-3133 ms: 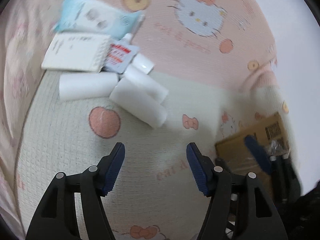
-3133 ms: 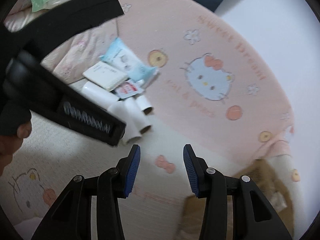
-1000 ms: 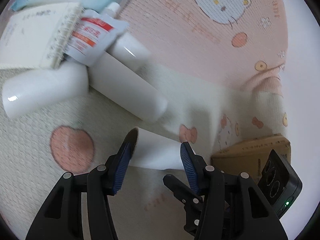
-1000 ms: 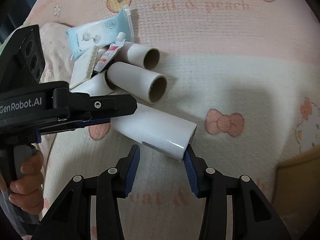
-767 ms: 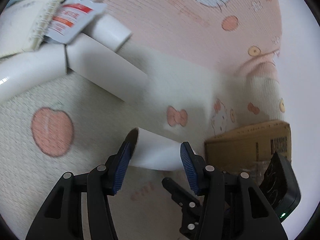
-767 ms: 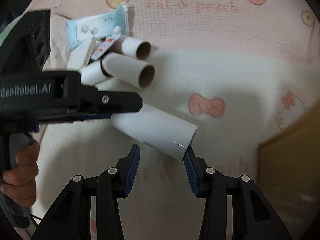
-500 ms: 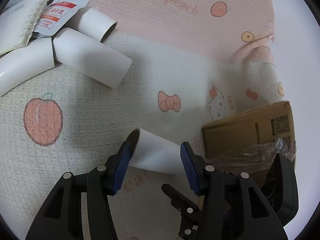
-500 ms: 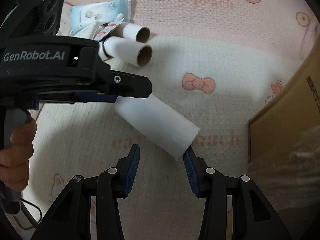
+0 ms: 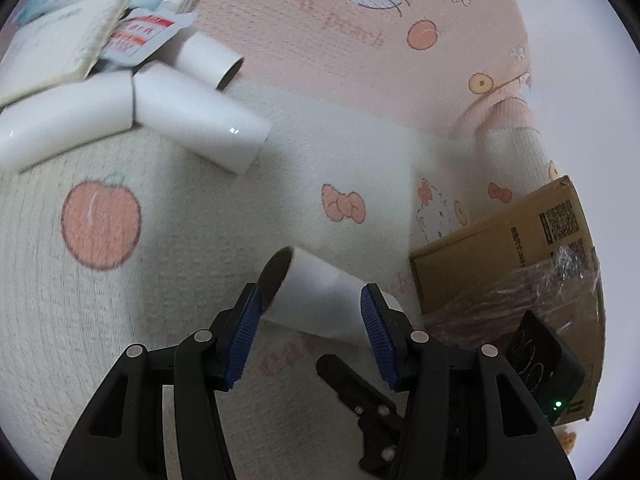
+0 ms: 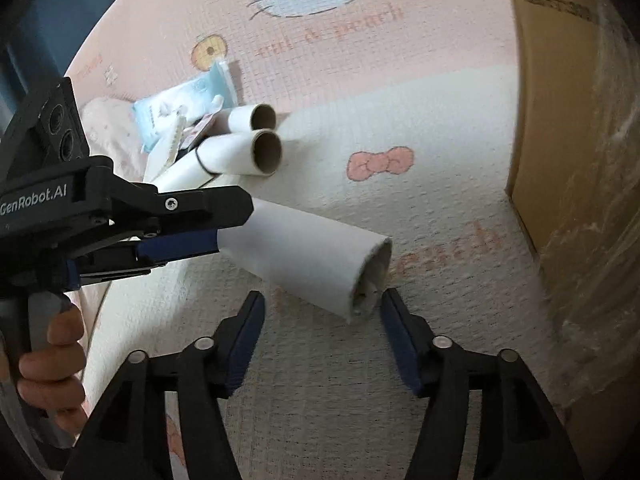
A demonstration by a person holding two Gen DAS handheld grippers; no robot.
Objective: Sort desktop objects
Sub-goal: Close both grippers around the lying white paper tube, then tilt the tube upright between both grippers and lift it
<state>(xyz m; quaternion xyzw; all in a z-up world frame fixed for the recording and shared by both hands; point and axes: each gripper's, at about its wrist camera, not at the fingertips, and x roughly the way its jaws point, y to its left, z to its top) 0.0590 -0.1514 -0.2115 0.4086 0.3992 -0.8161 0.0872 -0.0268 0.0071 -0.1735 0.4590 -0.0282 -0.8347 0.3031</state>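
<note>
White roll (image 9: 320, 296) sits gripped in left gripper (image 9: 308, 336) jaws (right gripper (image 10: 322, 340) jaws opening, clear of its end).

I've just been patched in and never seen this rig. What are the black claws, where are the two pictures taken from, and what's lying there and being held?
No robot arm: a person holds a handheld two-finger gripper in each hand, with a camera looking along its fingers. The left gripper is clamped on a white paper roll. The right gripper is opening beside the roll's far end, its pads off it. On the cartoon-print blanket lie more white rolls, a spiral notebook, a sachet and a wipes pack. A cardboard box sits right.
</note>
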